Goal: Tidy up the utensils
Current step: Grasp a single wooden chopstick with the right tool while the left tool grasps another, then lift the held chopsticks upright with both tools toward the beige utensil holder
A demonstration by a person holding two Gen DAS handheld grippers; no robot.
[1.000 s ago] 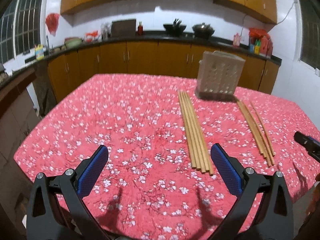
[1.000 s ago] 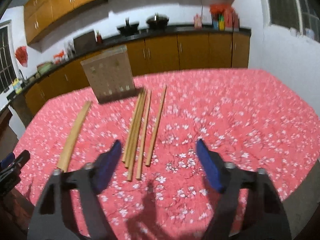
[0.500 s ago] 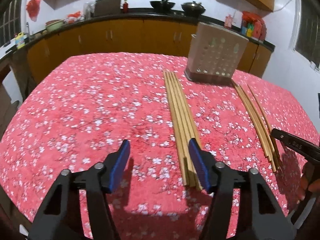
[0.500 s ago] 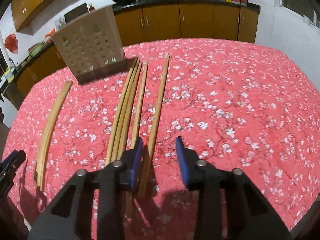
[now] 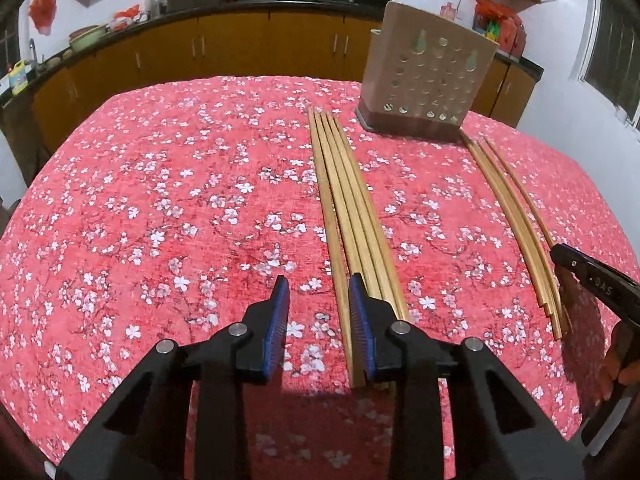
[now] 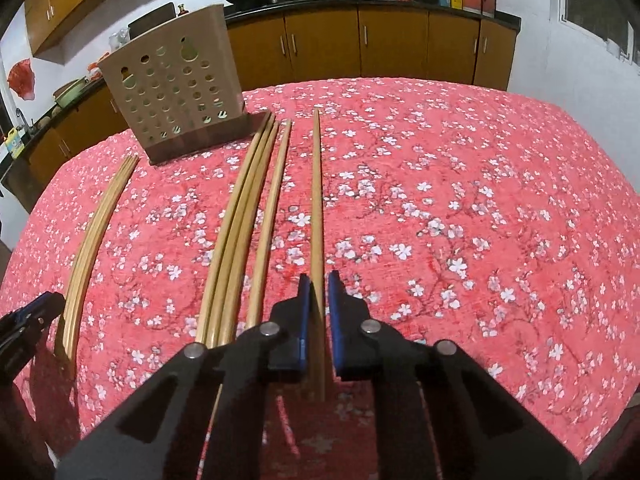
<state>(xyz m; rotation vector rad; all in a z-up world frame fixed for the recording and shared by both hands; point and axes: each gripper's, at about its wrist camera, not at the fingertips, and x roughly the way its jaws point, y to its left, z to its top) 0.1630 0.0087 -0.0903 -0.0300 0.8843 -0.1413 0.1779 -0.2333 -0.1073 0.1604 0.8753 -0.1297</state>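
Note:
Several wooden chopsticks lie on the red floral tablecloth. In the left wrist view, my left gripper (image 5: 320, 292) is partly open around the near end of the leftmost chopstick (image 5: 334, 248) of a bundle (image 5: 360, 216). In the right wrist view, my right gripper (image 6: 318, 280) has closed to a narrow gap around the near end of the single rightmost chopstick (image 6: 317, 208); the blue pads sit beside it and contact is unclear. A beige perforated utensil holder (image 5: 428, 80) stands upright at the far side; it also shows in the right wrist view (image 6: 172, 84).
Another chopstick group (image 5: 512, 216) lies right of the left gripper, seen in the right wrist view as the middle group (image 6: 240, 220). The other bundle lies far left (image 6: 96, 232). Kitchen counter and wooden cabinets (image 6: 360, 44) run behind the table.
Both grippers moved forward and down to the chopsticks' near ends and narrowed. The right jaws closed from wide open to nearly on the single chopstick. The left jaws closed around the bundle's leftmost stick.

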